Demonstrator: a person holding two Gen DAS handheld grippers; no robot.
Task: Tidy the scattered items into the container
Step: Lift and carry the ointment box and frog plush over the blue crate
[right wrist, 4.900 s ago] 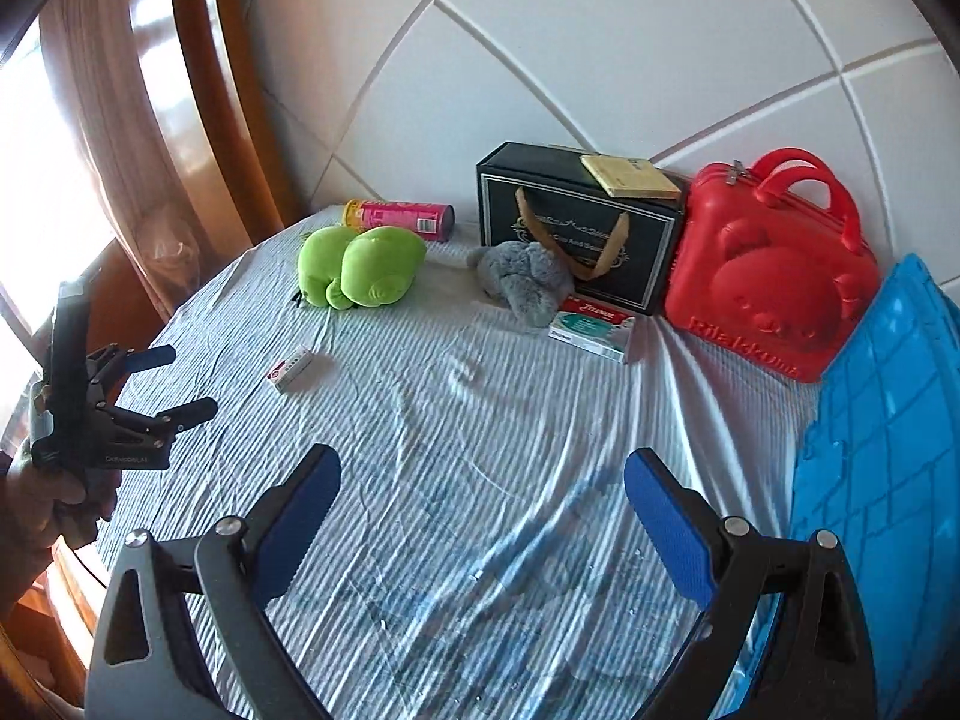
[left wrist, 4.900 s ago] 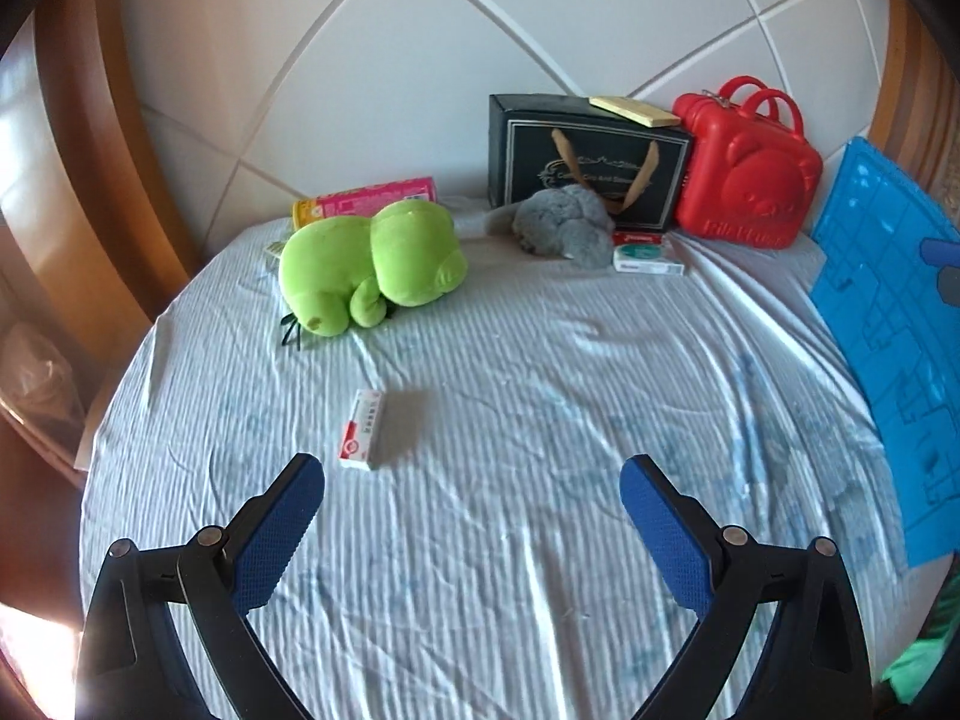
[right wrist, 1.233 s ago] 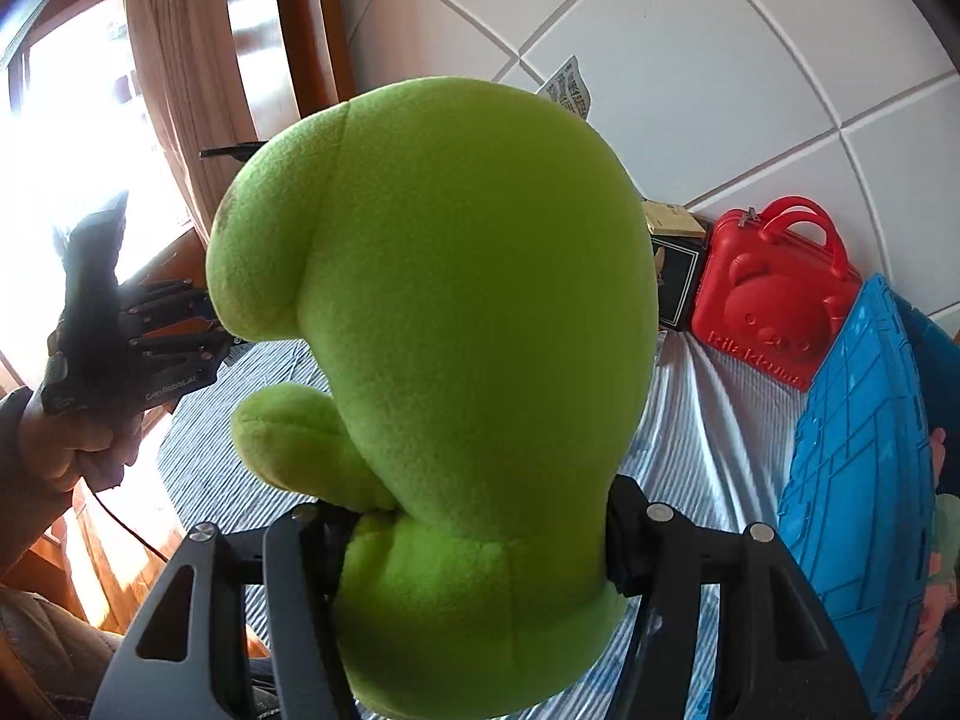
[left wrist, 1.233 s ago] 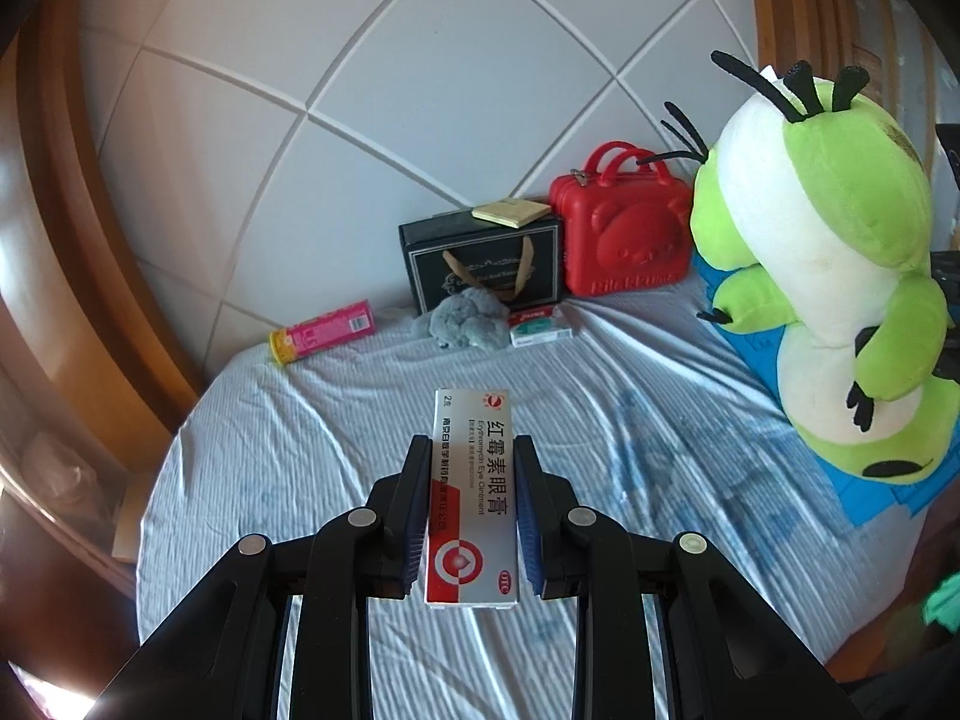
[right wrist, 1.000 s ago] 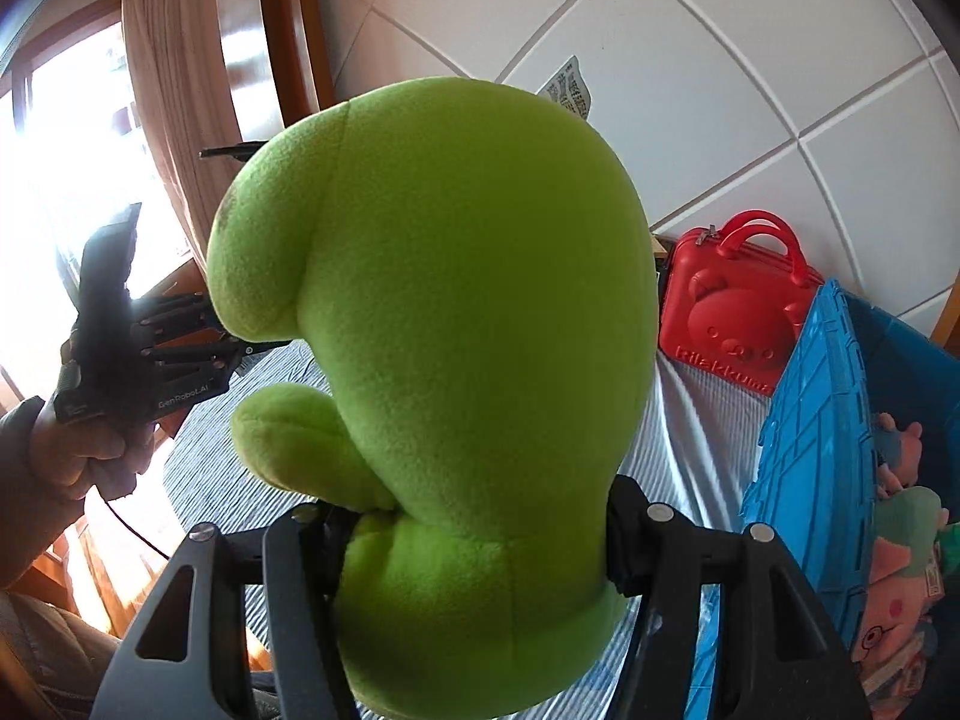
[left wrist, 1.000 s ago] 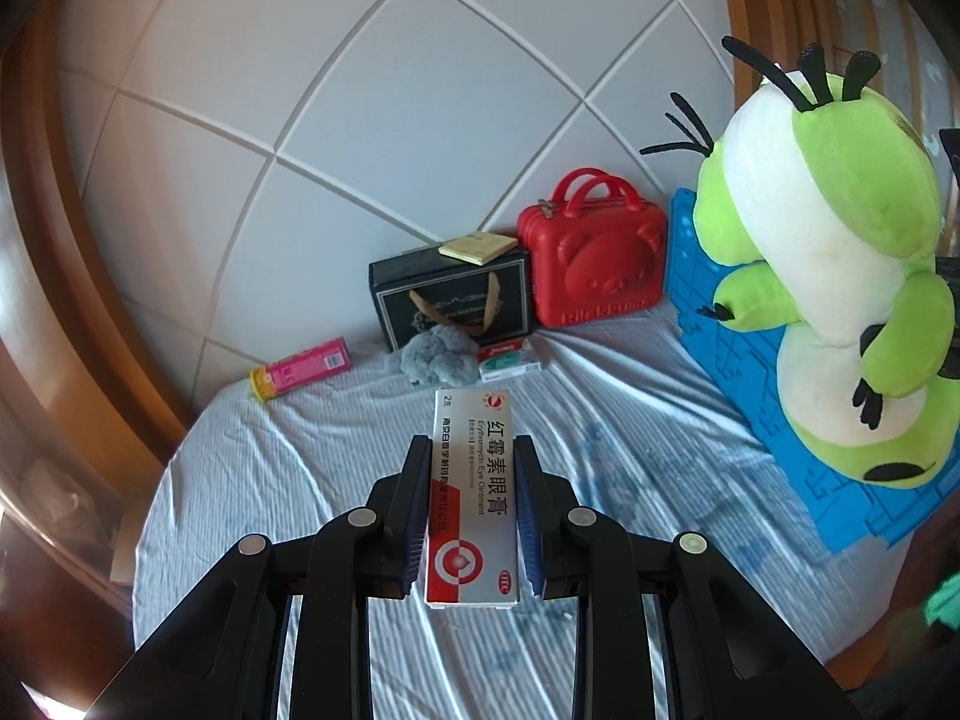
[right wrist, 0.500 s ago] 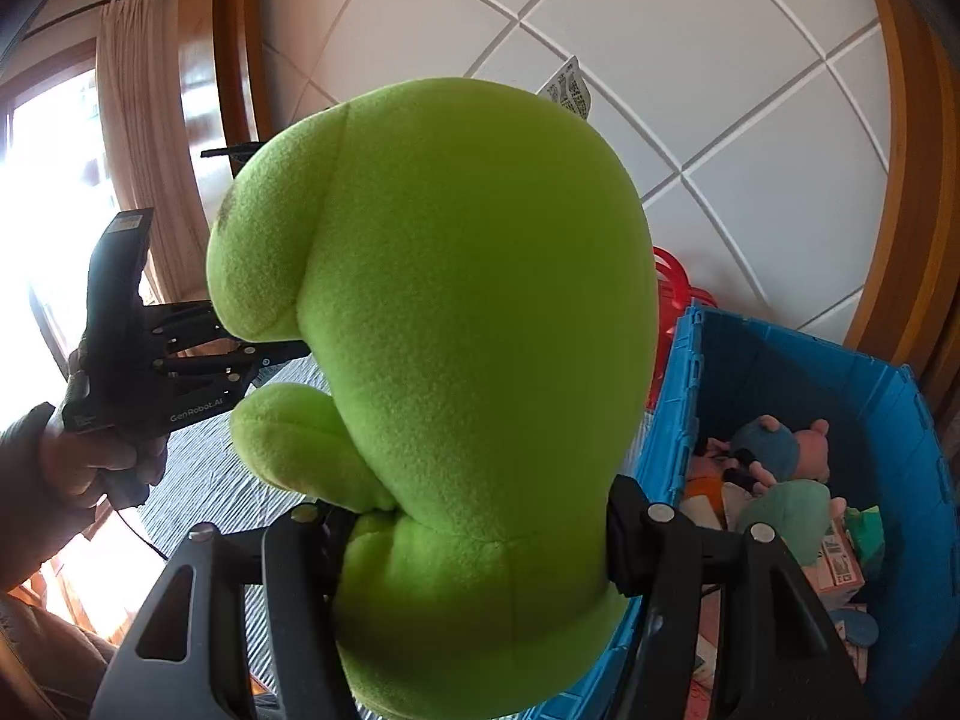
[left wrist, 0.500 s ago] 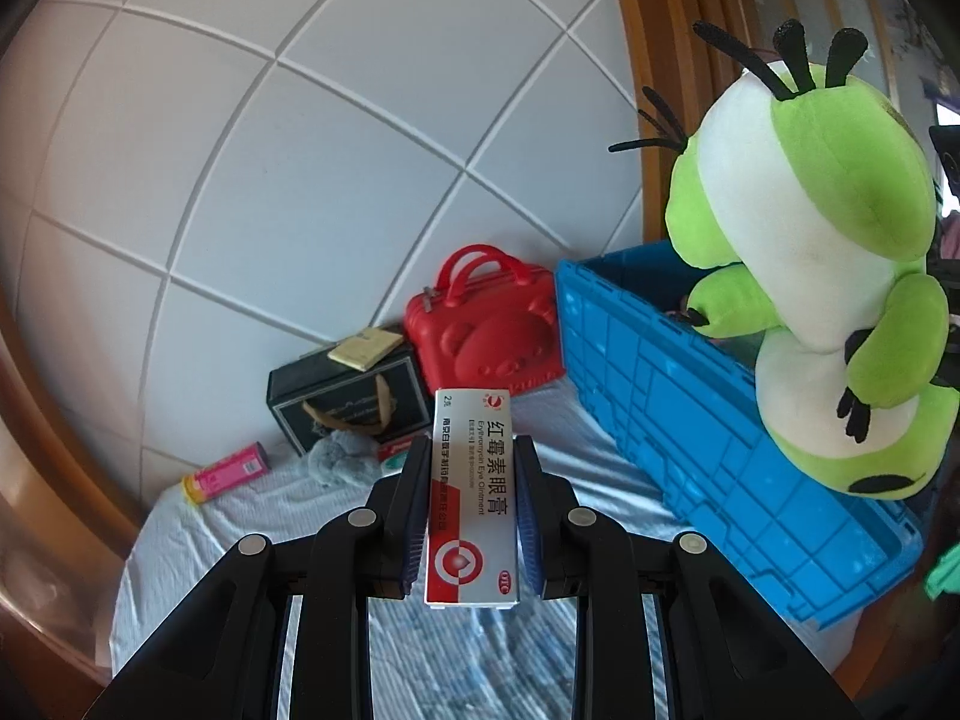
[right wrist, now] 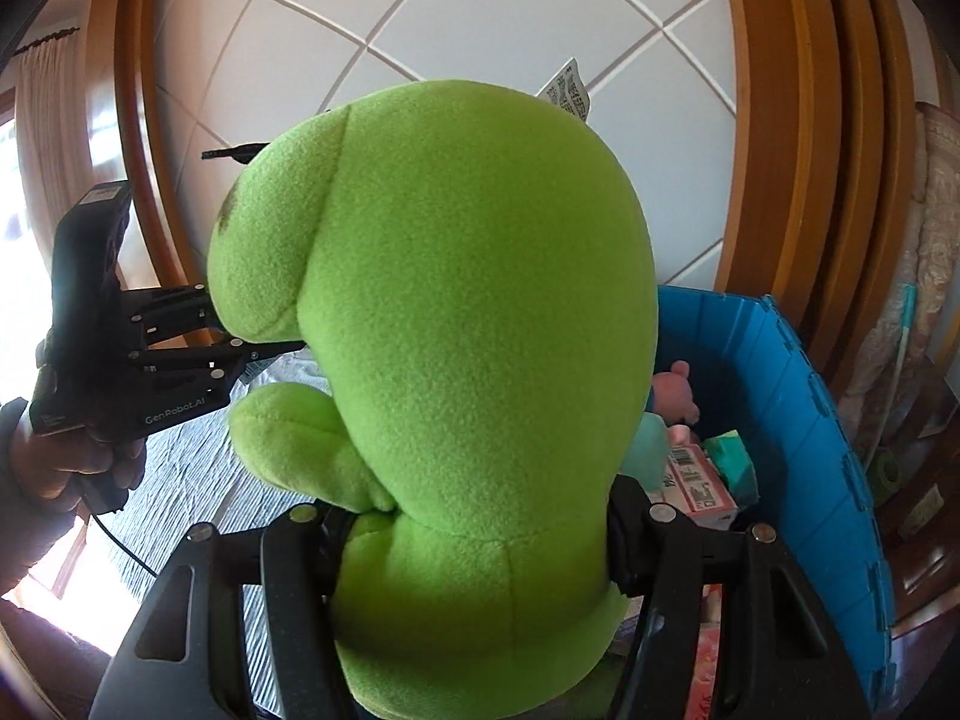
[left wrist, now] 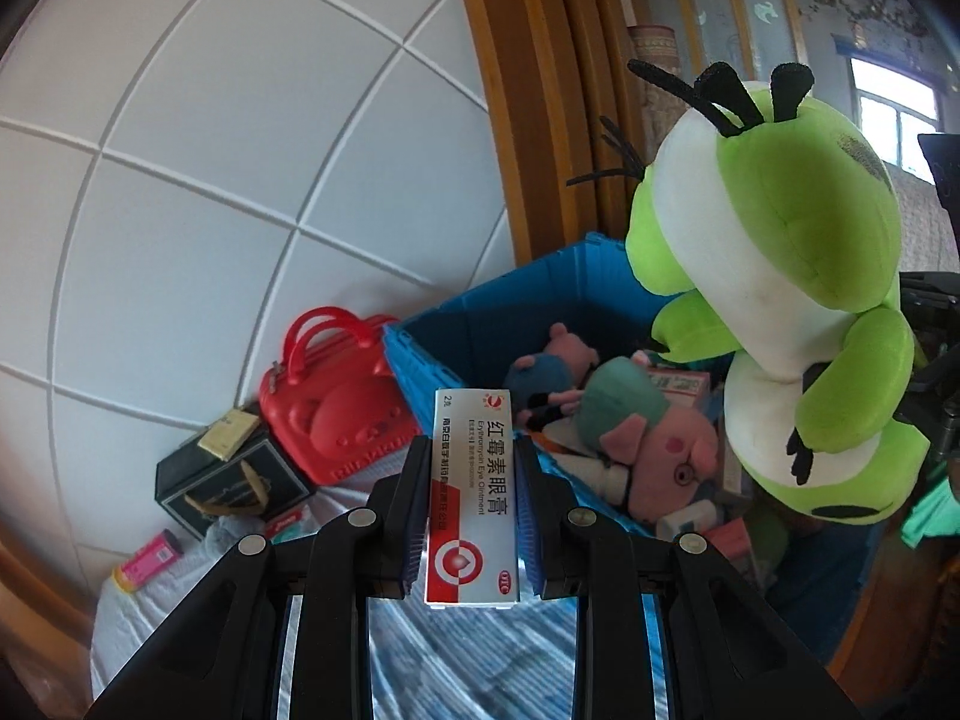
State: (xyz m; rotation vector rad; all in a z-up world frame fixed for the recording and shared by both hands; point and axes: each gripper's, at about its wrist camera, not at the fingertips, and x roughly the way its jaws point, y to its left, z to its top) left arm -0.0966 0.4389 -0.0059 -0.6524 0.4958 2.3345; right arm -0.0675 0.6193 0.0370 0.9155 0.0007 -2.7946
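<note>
My left gripper [left wrist: 471,501] is shut on a white and red ointment box [left wrist: 471,498], held upright in the air at the near rim of the blue crate [left wrist: 480,312]. My right gripper [right wrist: 474,546] is shut on the green plush toy [right wrist: 444,330], which fills its view. The plush also shows in the left wrist view [left wrist: 780,300], hanging over the crate. The crate [right wrist: 798,396] holds pig plush toys [left wrist: 636,426] and several small boxes [right wrist: 699,483]. The left gripper shows at the left of the right wrist view [right wrist: 252,354].
On the cloth-covered round table [left wrist: 198,570] stand a red bear case [left wrist: 336,396], a black gift box [left wrist: 228,480] with a yellow pad on top, a pink tube [left wrist: 147,558] and a grey plush [left wrist: 222,537]. A tiled wall and wooden frame [left wrist: 528,120] stand behind.
Both grippers have swung right from the table toward the blue crate, each still holding its item. The crate's inside has come into view under the plush.
</note>
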